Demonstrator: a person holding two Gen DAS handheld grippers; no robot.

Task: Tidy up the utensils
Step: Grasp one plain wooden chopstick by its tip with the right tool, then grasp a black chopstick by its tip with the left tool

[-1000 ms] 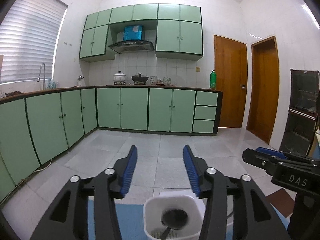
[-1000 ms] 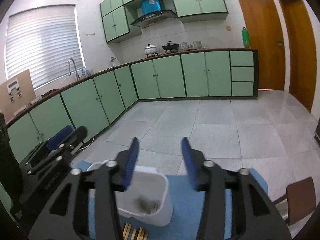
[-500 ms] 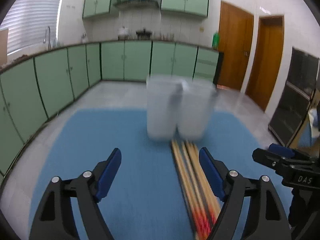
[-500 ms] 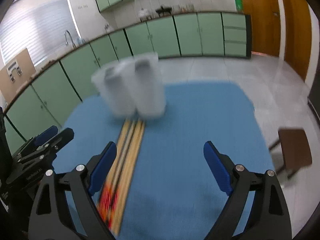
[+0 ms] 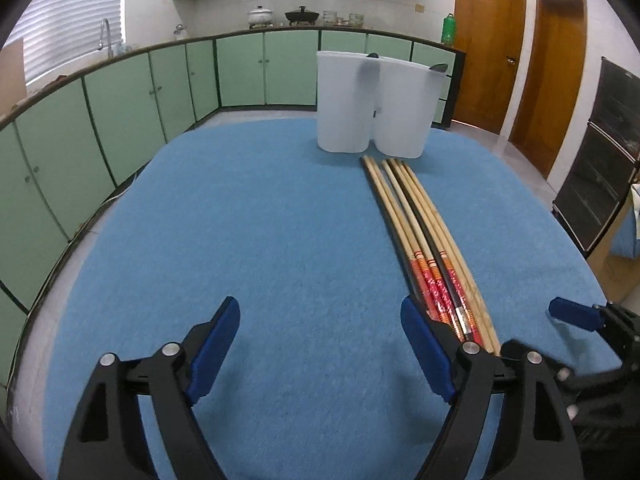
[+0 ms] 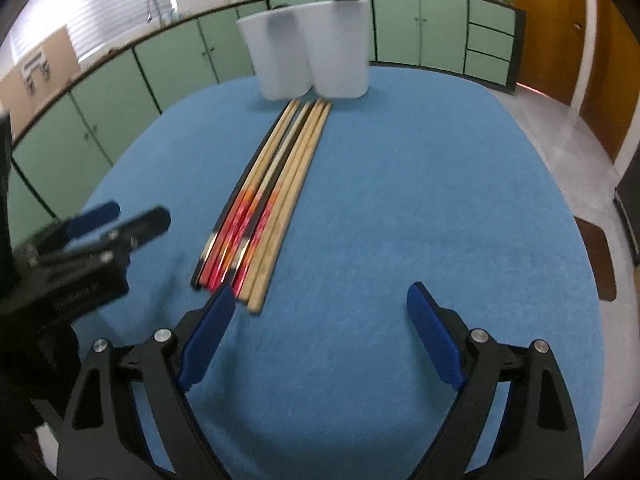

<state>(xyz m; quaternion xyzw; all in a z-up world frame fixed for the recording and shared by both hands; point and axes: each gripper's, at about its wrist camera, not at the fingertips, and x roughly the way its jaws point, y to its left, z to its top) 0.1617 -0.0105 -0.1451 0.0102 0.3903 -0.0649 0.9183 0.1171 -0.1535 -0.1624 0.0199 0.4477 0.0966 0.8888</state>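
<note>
Several long chopsticks (image 5: 416, 232), some plain wood and some dark with red ends, lie side by side on the blue mat (image 5: 240, 220). Behind them stand two white tubs (image 5: 344, 104) (image 5: 404, 112), each with a dark utensil showing at its rim. My left gripper (image 5: 320, 312) hovers low over the mat, left of the chopsticks' near ends; its jaws are opening with nothing between them. My right gripper (image 6: 320, 292) is open and empty, its left finger just beside the chopsticks' (image 6: 276, 184) near ends. The tubs (image 6: 280, 60) (image 6: 340, 52) stand beyond.
Green kitchen cabinets (image 5: 120, 112) run around the left and back. Wooden doors (image 5: 488, 60) and a black glass cabinet (image 5: 600, 168) are on the right. A brown stool seat (image 6: 596, 256) sits just off the mat's right edge.
Both grippers have tipped down and dropped towards the mat, so the tubs now sit far ahead and the chopsticks are in view. Both pairs of jaws have spread much wider.
</note>
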